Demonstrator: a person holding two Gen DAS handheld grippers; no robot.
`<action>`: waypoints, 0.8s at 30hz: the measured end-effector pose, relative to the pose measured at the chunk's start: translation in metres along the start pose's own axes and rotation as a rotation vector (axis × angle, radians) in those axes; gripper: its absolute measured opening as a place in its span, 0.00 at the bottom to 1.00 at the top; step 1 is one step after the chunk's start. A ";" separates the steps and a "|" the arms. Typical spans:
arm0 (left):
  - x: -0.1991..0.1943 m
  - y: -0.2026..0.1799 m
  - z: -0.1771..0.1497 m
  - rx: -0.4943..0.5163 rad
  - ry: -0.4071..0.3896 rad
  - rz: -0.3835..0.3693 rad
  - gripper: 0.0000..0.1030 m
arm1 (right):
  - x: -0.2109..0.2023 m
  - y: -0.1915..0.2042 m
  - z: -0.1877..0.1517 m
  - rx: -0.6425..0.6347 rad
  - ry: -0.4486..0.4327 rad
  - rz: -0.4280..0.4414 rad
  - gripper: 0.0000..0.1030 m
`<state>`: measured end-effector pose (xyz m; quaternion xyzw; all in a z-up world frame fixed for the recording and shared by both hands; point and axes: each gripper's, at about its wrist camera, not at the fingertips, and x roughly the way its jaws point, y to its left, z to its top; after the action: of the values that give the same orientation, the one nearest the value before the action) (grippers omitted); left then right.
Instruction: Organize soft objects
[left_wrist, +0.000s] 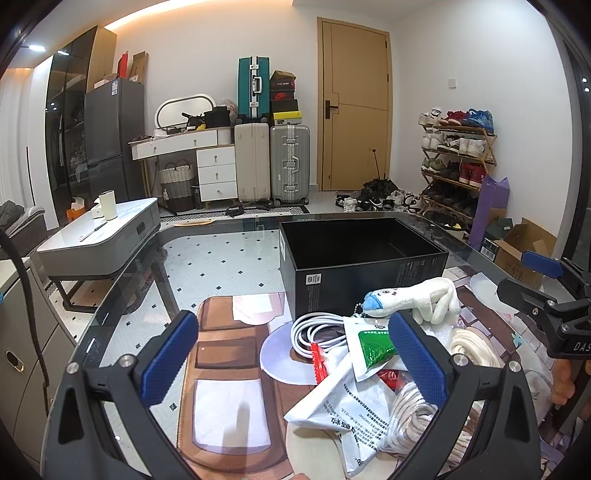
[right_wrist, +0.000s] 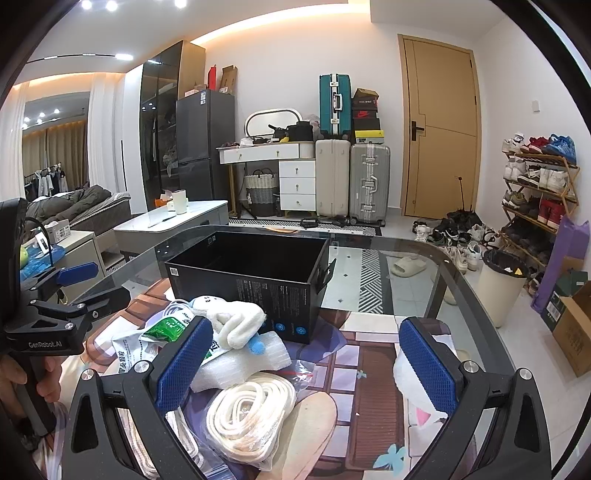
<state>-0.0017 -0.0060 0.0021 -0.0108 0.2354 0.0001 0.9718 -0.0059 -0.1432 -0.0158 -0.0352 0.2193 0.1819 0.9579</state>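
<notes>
A white plush toy tops the heap of soft clutter just in front of the empty black box on your glass table. Beneath it lie sealed packets, a coiled white cable and bagged rope. Your left gripper and right gripper both hang over the pile, fingers spread and empty (nothing pinched). Grab carelessly and the slick packets may slide, or the toy's bead chain may snag.
</notes>
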 end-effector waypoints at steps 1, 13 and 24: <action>0.000 0.000 0.000 0.000 0.000 -0.001 1.00 | 0.000 0.000 0.000 -0.001 -0.001 -0.001 0.99; -0.002 0.002 0.000 -0.005 -0.012 -0.002 1.00 | 0.001 -0.001 0.000 0.007 0.002 -0.004 0.99; -0.005 0.003 0.000 -0.019 -0.016 -0.009 1.00 | 0.000 -0.003 -0.001 0.010 0.006 -0.002 0.99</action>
<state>-0.0068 -0.0030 0.0041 -0.0209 0.2275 -0.0019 0.9735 -0.0051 -0.1462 -0.0163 -0.0312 0.2232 0.1796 0.9576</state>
